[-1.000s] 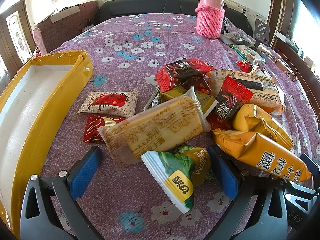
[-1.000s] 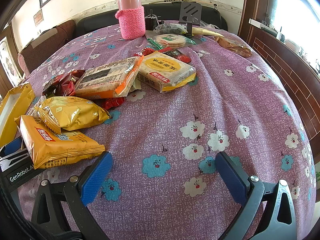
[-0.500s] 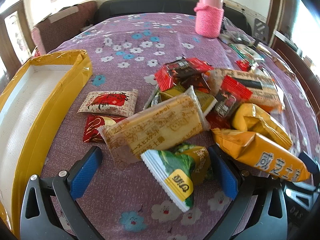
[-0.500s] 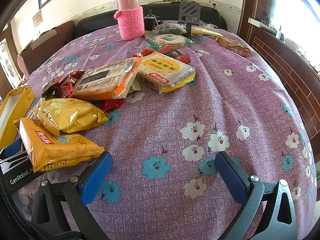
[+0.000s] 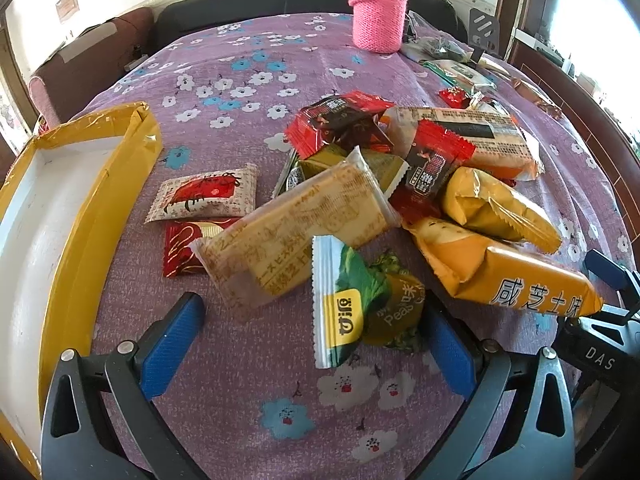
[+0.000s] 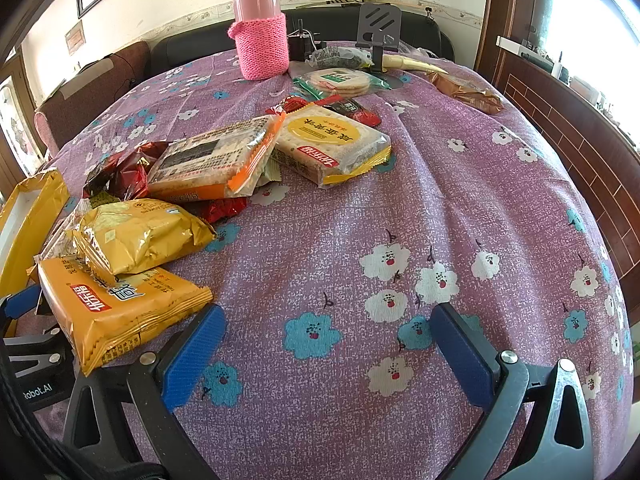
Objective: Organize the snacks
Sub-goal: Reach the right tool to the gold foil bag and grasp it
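Note:
A heap of snack packets lies on the purple flowered tablecloth. In the left wrist view my left gripper (image 5: 312, 336) is open, its blue pads either side of a green pea snack packet (image 5: 344, 300) and just short of a long beige biscuit pack (image 5: 296, 236). An orange cracker pack (image 5: 504, 276) lies to the right. A yellow box (image 5: 76, 220) with a white inside sits at the left. My right gripper (image 6: 328, 348) is open over bare cloth, with the orange cracker pack (image 6: 120, 308) beside its left pad and a gold bag (image 6: 140, 236) behind that.
A pink flask in a knitted sleeve (image 6: 262, 36) stands at the far side, with a phone stand (image 6: 378, 28) and more packets near it. A square yellow-label cracker pack (image 6: 332, 140) lies mid-table. A dark sofa and a chair are behind the table; brick wall at right.
The left gripper has edged forward and turned a little right, so the pea packet now sits between its pads. The right gripper has crept slightly forward. No snack has moved.

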The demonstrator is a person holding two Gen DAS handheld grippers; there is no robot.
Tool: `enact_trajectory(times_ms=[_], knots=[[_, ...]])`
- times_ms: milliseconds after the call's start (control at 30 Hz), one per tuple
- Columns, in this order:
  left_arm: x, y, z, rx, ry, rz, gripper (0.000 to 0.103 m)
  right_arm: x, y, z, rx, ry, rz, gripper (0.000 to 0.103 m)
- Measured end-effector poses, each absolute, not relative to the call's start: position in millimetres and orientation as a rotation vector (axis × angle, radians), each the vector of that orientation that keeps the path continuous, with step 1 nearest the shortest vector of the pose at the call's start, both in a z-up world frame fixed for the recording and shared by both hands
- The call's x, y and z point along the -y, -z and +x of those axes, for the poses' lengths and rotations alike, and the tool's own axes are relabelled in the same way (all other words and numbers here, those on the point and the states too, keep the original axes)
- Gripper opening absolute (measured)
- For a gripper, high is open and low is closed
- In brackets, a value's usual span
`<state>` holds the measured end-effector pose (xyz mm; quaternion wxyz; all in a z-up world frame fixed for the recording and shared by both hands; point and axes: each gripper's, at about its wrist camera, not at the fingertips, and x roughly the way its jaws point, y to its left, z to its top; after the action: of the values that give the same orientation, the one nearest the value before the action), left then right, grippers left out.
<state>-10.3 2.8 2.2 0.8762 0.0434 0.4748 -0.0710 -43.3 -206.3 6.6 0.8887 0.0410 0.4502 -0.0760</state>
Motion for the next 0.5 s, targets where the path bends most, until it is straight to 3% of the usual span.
enact_trajectory(times_ms=[500], knots=[[-16.7, -13.5, -33.0, -0.983, 0.202, 0.057, 0.101, 205.5, -7.0, -41.1, -0.952, 0.183, 0.099, 0.103]])
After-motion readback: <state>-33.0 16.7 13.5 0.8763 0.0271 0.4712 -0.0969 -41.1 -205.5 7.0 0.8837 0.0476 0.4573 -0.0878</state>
